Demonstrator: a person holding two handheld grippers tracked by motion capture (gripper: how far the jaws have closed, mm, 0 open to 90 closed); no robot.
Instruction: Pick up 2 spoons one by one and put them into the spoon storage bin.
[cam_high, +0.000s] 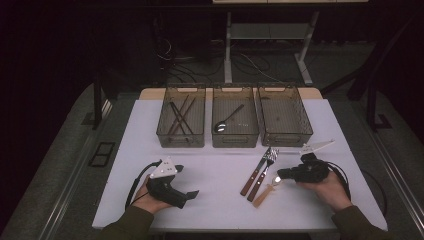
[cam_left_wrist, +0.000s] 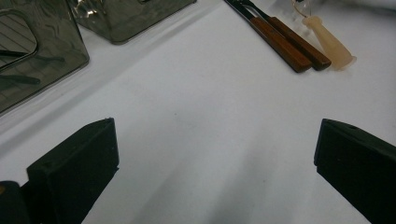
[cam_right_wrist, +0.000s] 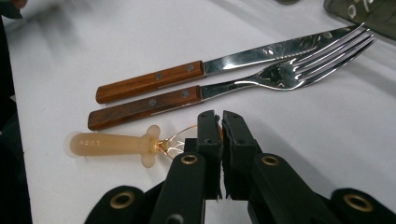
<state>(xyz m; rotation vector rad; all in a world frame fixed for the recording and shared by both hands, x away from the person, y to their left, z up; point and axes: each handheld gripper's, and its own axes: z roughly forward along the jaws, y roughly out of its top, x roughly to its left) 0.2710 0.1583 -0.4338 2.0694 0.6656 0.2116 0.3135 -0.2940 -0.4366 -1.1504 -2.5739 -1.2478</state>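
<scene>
A small tool with a cream handle (cam_right_wrist: 109, 143) and a thin wire head (cam_right_wrist: 173, 140) lies on the white table. My right gripper (cam_right_wrist: 219, 119) is shut on that wire head, with its jaws almost touching. In the high view this gripper (cam_high: 281, 174) sits low at the right, and the cream-handled tool (cam_high: 262, 196) points toward the front edge. A wood-handled knife (cam_right_wrist: 149, 81) and fork (cam_right_wrist: 144, 106) lie side by side just beyond it. My left gripper (cam_high: 186, 181) rests at the front left, its jaws wide open over bare table (cam_left_wrist: 215, 154).
Three smoky plastic bins stand in a row at the back: the left bin (cam_high: 165, 135) holds dark sticks, the middle bin (cam_high: 235, 140) a spoon, and the right bin (cam_high: 300, 135) looks bare. The knife (cam_high: 248, 182) and fork (cam_high: 260, 181) lie right of centre.
</scene>
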